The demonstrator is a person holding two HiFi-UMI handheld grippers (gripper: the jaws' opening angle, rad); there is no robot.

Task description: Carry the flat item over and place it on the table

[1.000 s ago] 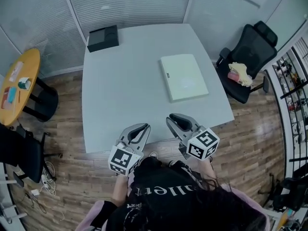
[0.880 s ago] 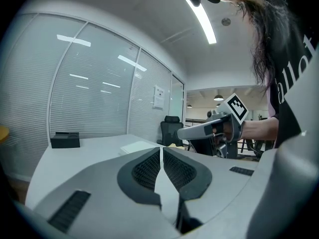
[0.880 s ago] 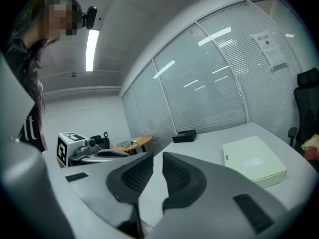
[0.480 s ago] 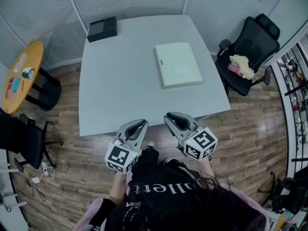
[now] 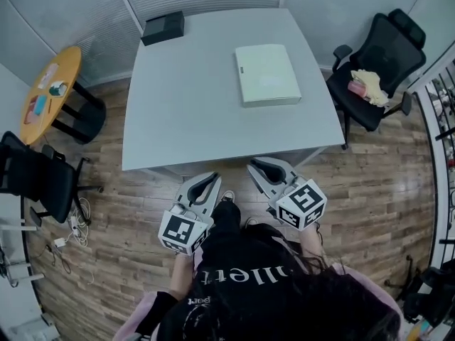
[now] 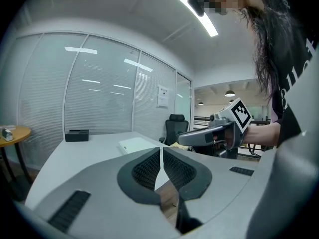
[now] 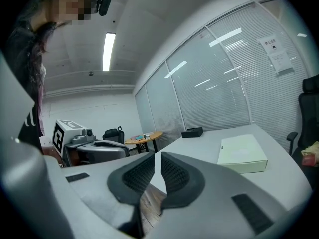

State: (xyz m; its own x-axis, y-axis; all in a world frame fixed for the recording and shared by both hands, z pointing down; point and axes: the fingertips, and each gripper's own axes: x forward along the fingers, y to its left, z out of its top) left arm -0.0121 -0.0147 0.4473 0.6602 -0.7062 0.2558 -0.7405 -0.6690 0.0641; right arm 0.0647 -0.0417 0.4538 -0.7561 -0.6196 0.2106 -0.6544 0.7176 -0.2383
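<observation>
The flat item, a pale cream box (image 5: 268,74), lies on the right half of the grey table (image 5: 185,105), nothing touching it. It shows again ahead in the left gripper view (image 6: 135,145) and the right gripper view (image 7: 242,153). Both grippers hang over the wooden floor, short of the table's near edge and close to the person's body. The left gripper (image 5: 206,183) is shut with nothing in it, its pads meeting at the tips (image 6: 161,151). The right gripper (image 5: 264,168) is shut and empty too, only a thin slit between its pads (image 7: 158,159).
A black box (image 5: 163,28) sits at the table's far left corner. A black office chair with cloth on its seat (image 5: 384,55) stands right of the table. At the left are a round yellow table (image 5: 48,94), another black chair (image 5: 35,180) and cables on the floor (image 5: 67,233).
The table now lies farther ahead. The gripper tips, which reached its near edge a second ago, are now over the floor. The flat box stays put.
</observation>
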